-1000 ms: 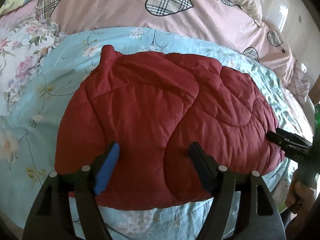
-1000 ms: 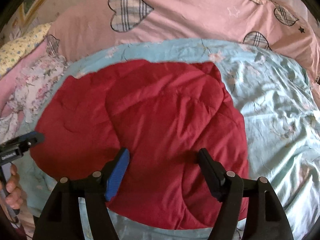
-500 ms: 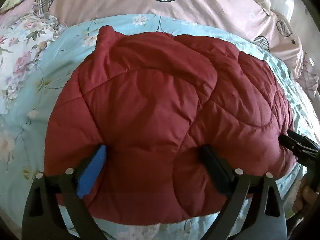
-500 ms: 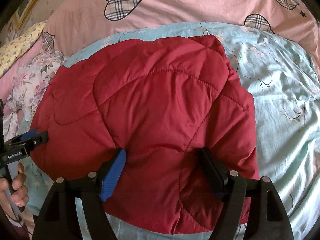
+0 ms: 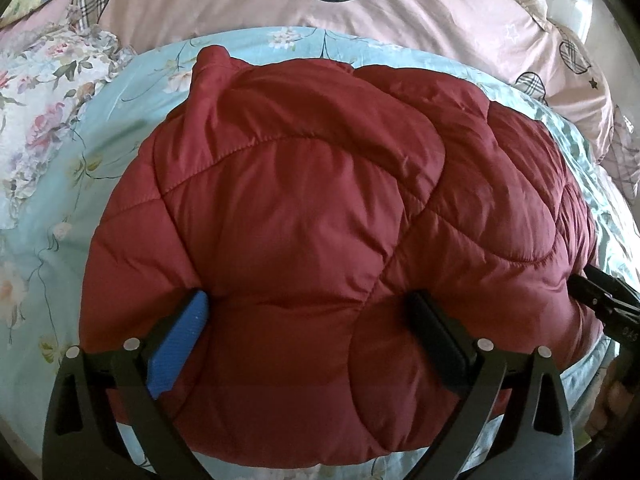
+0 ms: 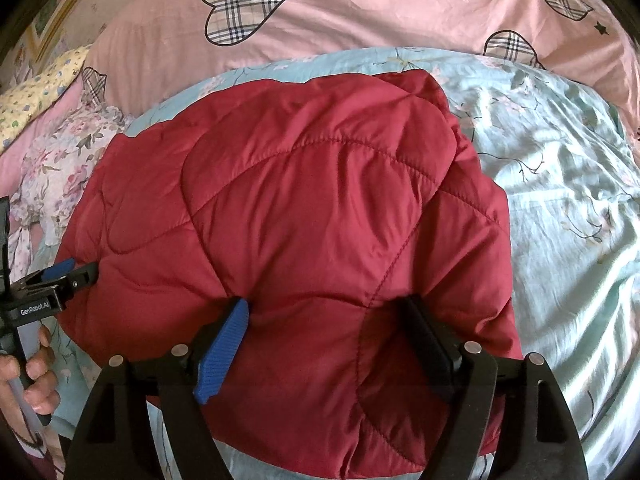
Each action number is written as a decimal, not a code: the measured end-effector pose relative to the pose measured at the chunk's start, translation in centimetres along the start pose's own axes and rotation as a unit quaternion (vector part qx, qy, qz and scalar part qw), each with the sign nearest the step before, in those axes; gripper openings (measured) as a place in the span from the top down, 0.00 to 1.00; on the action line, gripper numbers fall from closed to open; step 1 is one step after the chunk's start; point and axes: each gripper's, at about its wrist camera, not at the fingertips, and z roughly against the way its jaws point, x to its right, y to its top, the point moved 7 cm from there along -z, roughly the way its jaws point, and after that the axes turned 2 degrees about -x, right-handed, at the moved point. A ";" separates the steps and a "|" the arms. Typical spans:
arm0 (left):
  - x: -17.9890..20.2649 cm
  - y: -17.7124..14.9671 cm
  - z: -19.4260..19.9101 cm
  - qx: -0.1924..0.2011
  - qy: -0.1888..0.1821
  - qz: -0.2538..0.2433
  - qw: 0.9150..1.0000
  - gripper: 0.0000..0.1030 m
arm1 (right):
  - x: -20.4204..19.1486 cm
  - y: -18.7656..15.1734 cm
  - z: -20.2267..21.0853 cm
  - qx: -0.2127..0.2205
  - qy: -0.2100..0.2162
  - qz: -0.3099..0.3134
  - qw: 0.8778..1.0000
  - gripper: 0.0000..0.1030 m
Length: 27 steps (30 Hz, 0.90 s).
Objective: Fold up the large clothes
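A dark red quilted puffer jacket (image 5: 320,216) lies bunched on the light blue floral sheet (image 5: 132,80); it also shows in the right wrist view (image 6: 312,216). My left gripper (image 5: 308,312) is open, its fingers pressed down into the jacket's near left part, puffy fabric bulging between them. My right gripper (image 6: 324,316) is open and pressed the same way into the jacket's near right part. Each gripper shows in the other's view, the left (image 6: 76,274) at the jacket's left edge and the right (image 5: 588,292) at its right edge.
A pink duvet with plaid hearts (image 5: 360,0) lies behind the jacket across the bed. A floral pillow (image 5: 36,96) is at the far left. Bare blue sheet (image 6: 560,200) stretches to the right of the jacket. A hand (image 6: 32,376) holds the left gripper's handle.
Both grippers have come down and forward from above the jacket and now press into it. The jacket fills more of both views and its padding bulges between the open fingers.
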 end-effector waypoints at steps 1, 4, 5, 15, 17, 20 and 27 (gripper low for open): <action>0.0 0.0 0.0 0.000 0.000 0.000 1.000 0.02 | -0.1 0.2 0.3 0.001 -0.002 -0.002 1.000 0.22; -0.1 0.0 0.0 -0.001 0.000 -0.001 1.000 0.02 | -1.1 1.4 2.1 0.023 -0.012 0.010 1.000 0.22; -0.1 0.0 0.0 -0.001 0.000 -0.001 1.000 0.02 | -1.7 1.9 2.8 0.036 -0.008 0.018 0.999 0.22; -0.3 0.3 0.5 -0.004 -0.004 -0.001 1.000 0.02 | -2.1 5.3 -1.5 0.001 -0.002 0.025 1.000 0.23; -0.6 1.0 1.4 0.003 -0.013 0.008 1.000 0.04 | -1.4 5.2 -2.0 0.002 -0.008 0.021 1.000 0.23; -1.3 2.5 2.6 0.024 -0.013 0.018 0.999 0.07 | -0.8 5.4 -2.3 0.004 -0.009 0.014 1.000 0.23; -3.8 4.9 -1.1 -0.013 -0.006 0.038 0.999 0.06 | -0.1 5.7 -2.8 0.010 -0.005 0.001 1.000 0.23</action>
